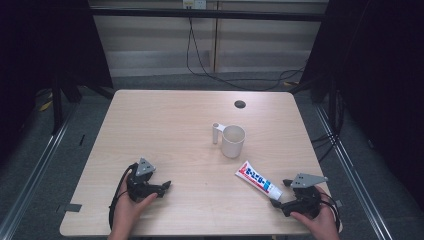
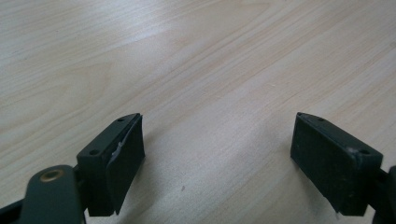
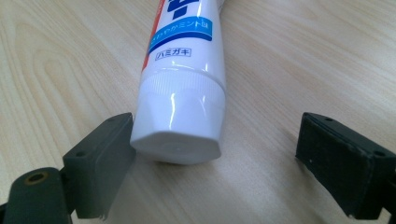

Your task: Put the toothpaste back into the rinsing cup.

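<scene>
Right gripper [image 3: 212,163] open at counter's [image 1: 175,125] near-right corner; tube [image 3: 182,93] cap between jaws, axis pointing away. Left gripper [image 2: 217,154] open, empty.

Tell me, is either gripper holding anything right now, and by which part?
Nothing is held. The right gripper is open, its jaws either side of the toothpaste tube's cap end but not closed on it. The left gripper is open over bare table.

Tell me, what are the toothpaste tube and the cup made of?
The toothpaste tube looks like glossy plastic: light glints off its ribbed white cap. The cup is matte cream with a side handle, probably plastic, perhaps ceramic; too small to tell.
</scene>
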Demonstrator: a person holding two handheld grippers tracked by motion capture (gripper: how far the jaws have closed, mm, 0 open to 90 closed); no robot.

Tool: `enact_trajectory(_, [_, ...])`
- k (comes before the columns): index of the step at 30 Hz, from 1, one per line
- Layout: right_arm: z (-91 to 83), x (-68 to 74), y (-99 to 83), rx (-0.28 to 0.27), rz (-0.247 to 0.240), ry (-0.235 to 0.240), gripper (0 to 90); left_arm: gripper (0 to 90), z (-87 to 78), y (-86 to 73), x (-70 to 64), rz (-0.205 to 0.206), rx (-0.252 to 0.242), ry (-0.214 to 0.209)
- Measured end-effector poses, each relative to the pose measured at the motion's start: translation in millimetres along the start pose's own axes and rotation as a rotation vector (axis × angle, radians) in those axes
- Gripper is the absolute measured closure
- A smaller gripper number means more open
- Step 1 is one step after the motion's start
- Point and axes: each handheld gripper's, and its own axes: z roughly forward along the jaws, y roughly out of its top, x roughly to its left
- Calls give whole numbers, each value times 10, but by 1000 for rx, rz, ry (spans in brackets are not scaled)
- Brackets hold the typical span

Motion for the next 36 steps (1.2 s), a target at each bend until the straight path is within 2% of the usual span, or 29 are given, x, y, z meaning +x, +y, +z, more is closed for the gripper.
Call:
enact_trajectory(4, [9, 14, 10, 2, 14, -15, 113, 174, 1, -2, -4, -1, -4, 4])
enact_trajectory(9, [23, 21, 75, 39, 24, -27, 135, 174, 1, -2, -4, -4, -3, 3])
enact_trajectory(11, [34, 42, 148, 83, 28, -27, 166, 174, -4, 0, 3, 9, 5, 1])
enact_trajectory(13, [40, 59, 207, 118, 19, -30, 169, 174, -3, -1, 1, 5, 4, 1])
enact_trajectory(14, [40, 59, 207, 118, 19, -30, 169, 174, -3, -1, 1, 5, 4, 1])
enact_trajectory(17, [37, 74, 307, 183, 5, -36, 174, 174, -2, -1, 0, 3, 4, 0])
enact_trajectory(18, [33, 75, 378, 212, 11, -27, 175, 174, -2, -1, 0, 5, 2, 1])
enact_trajectory(19, [33, 75, 378, 212, 11, -27, 175, 174, -2, -1, 0, 5, 2, 1])
enact_trajectory(21, [49, 80, 487, 256, -18, -15, 182, 174, -3, -1, 1, 6, 4, 1])
enact_trajectory(22, [49, 80, 487, 256, -18, -15, 182, 174, -2, -2, -1, 2, 3, 0])
enact_trajectory(23, [69, 98, 557, 287, -42, -22, 182, 174, -3, -1, 1, 5, 4, 0])
enact_trajectory(24, [77, 107, 591, 299, -42, -22, 182, 174, -3, -1, 2, 8, 4, 0])
enact_trajectory(26, [87, 109, 624, 305, -49, -14, 182, 174, -3, -1, 1, 5, 4, 0])
enact_trajectory(28, [119, 111, 715, 331, -23, 11, 182, 175, 0, -2, -4, -1, 0, 0])
enact_trajectory(30, [142, 111, 774, 342, -19, 26, 185, 175, 0, -2, -4, 0, 0, 0])
enact_trajectory(35, [198, 125, 897, 362, -37, 13, 192, 176, 0, -4, -8, -3, -3, 1])
enact_trajectory(36, [243, 141, 960, 371, -43, 26, 192, 176, 0, -3, -9, -2, -2, 4])
